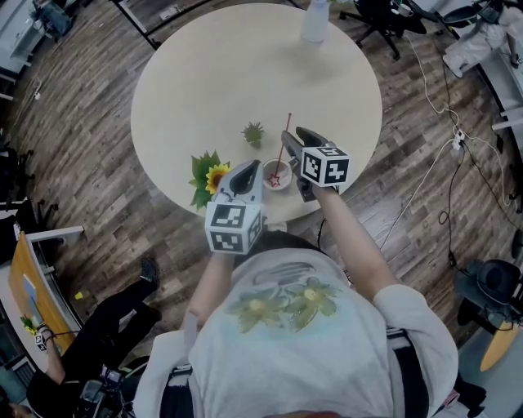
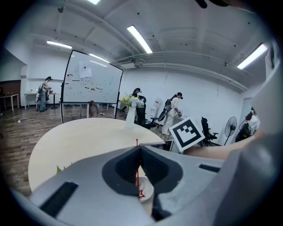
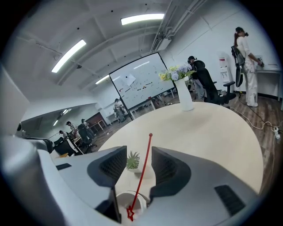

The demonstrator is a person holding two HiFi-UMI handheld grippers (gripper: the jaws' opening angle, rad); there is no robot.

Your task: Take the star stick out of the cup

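A white cup (image 1: 276,174) stands near the front edge of the round table (image 1: 204,82). In it a thin red star stick (image 1: 283,147) leans up and away, its star end down in the cup. My right gripper (image 1: 296,137) is open at the cup's right, and in the right gripper view the star stick (image 3: 142,170) runs up through the gap of the right gripper (image 3: 138,161), touching neither jaw. My left gripper (image 1: 248,171) sits just left of the cup with its tips together. Past the left gripper (image 2: 139,149) show the cup (image 2: 146,190) and stick (image 2: 137,172).
A small potted succulent (image 1: 253,133) stands just beyond the cup. A sunflower with leaves (image 1: 208,178) lies left of my left gripper. A white vase (image 1: 315,20) stands at the table's far edge. Office chairs, cables and people surround the table.
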